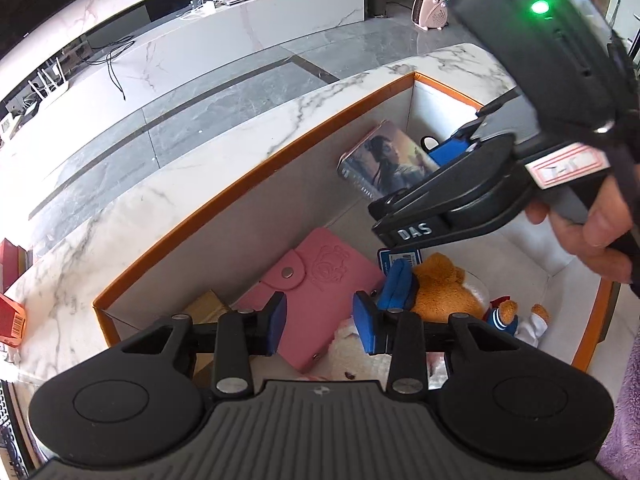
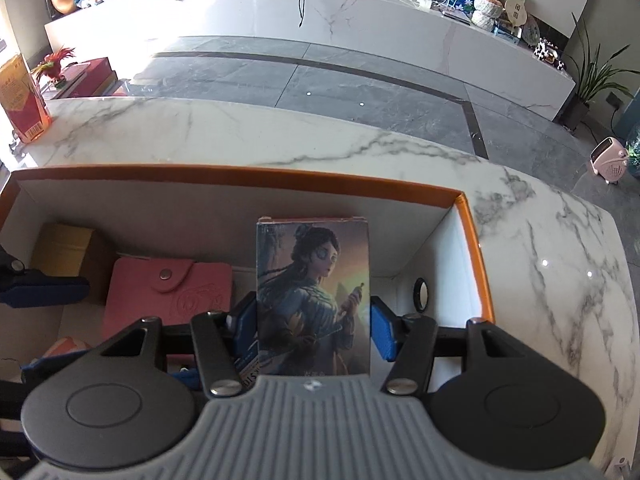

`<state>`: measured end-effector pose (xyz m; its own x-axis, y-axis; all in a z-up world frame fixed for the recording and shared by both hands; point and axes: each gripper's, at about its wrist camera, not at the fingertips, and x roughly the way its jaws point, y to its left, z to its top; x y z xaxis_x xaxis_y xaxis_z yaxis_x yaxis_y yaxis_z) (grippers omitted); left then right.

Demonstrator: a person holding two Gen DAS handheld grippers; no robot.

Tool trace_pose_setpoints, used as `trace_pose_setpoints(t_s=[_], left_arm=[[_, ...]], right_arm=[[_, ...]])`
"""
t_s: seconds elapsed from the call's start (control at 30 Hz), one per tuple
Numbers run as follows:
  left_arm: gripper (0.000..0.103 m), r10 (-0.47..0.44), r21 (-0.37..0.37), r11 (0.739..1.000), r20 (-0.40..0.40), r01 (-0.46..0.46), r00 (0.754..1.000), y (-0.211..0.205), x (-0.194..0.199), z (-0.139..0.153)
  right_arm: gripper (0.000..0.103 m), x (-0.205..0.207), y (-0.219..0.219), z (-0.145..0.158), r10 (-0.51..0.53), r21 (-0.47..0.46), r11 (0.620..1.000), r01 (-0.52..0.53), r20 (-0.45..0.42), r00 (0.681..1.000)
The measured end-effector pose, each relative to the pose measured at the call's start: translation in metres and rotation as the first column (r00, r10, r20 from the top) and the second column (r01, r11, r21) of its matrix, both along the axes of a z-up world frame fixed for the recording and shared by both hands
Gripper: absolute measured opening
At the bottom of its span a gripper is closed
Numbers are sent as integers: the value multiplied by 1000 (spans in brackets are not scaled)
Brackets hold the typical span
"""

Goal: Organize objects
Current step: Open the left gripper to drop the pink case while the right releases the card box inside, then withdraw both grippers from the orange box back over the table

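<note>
- Right wrist view: an illustrated card box (image 2: pixel 313 296) is clamped between the right gripper's (image 2: pixel 313 326) fingers, above the orange-rimmed box (image 2: pixel 240 174).
- Left gripper (image 1: pixel 320 326) fingers are held apart, empty, over a pink wallet (image 1: pixel 320 280).

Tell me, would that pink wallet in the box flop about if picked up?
Probably a little. The pink wallet looks like soft, padded leather, so it may bend. Its snap flap appears fastened, so it should stay shut. Lying flat in the orange-rimmed box, it won't roll.
</note>
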<state>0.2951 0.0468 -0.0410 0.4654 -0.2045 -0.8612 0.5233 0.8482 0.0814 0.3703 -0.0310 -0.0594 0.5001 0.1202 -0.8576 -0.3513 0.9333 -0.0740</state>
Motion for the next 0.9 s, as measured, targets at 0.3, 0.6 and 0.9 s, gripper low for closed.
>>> trace_pose_setpoints(t_s=[0.3, 0.6, 0.9], left_arm=[[44, 4, -12, 1000, -9, -4, 1000, -2, 5, -4], [43, 3, -9, 1000, -13, -3, 1000, -2, 6, -4], [35, -2, -27, 1000, -27, 2, 1000, 0, 6, -4]], right_arm=[[59, 14, 5, -17, 21, 39, 999, -17, -103, 994], [70, 15, -14, -4, 40, 176, 984, -16, -136, 990], [47, 23, -30, -17, -2, 225, 973, 56, -236, 972]])
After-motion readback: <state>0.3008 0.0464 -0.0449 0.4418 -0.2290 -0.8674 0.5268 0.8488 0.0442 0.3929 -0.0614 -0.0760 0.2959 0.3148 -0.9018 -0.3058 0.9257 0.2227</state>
